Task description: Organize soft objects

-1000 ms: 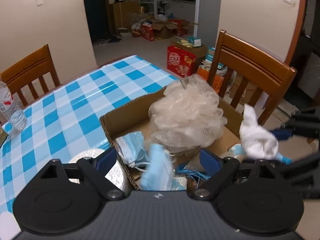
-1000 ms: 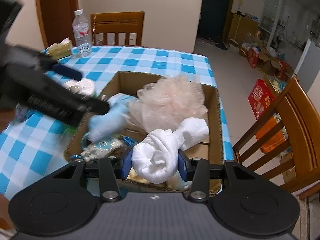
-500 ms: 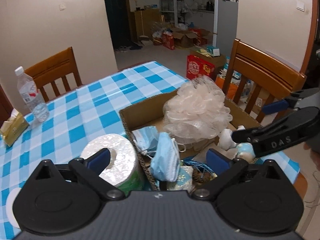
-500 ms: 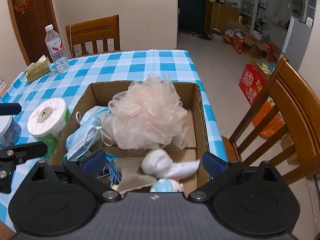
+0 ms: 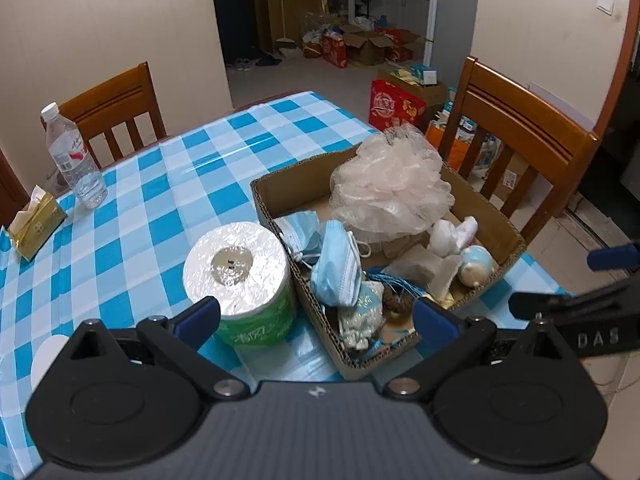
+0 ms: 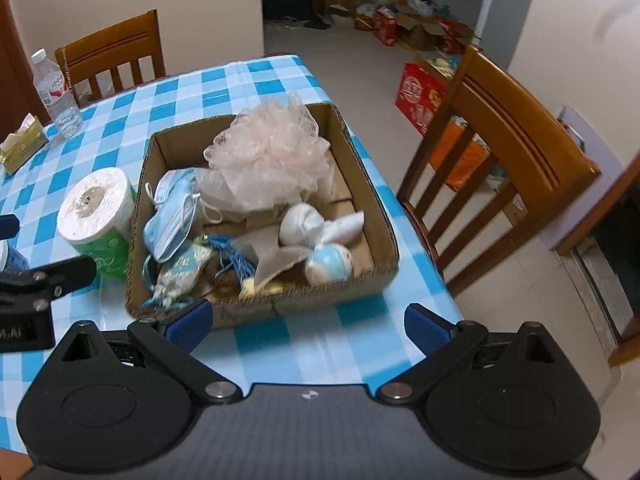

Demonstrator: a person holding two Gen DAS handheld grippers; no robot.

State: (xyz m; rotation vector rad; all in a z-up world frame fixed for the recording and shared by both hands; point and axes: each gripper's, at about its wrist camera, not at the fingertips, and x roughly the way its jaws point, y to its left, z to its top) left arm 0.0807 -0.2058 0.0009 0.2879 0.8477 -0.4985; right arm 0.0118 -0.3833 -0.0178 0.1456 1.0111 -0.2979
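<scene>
Both grippers idle: left gripper [image 5: 316, 316] and right gripper [image 6: 306, 322] have jaws spread wide, nothing between them, both hanging above the counter's near edge, short of the cardboard box [image 6: 362, 168].

Box sits at the counter's right edge, near the wooden chair [image 6: 516, 148]. Contents so far:
- pink mesh bath pouf [image 6: 268, 156], far half of box
- blue face masks [image 6: 172, 216], against the left wall
- white sock bundle [image 6: 316, 224], right of centre
- small blue-white ball [image 6: 330, 262], near right corner
- beige cloth [image 6: 272, 256] and blue tassel cord [image 6: 232, 258], near wall, with a patterned pouch [image 6: 182, 270] in the near left corner

Outside the box: toilet paper roll [image 5: 238, 276], upright, just beside the left wall, looks to be touching it. Water bottle [image 5: 72, 160] and tissue pack [image 5: 34, 226] at the counter's far left, well apart from everything.

Progress read: mostly done, soft stuff is in the box. Roll is the likely remaining candidate; left gripper is closest. Box is crowded though, free floor only at the far left corner. Tissue pack may count as soft too, can't tell from the task line.
</scene>
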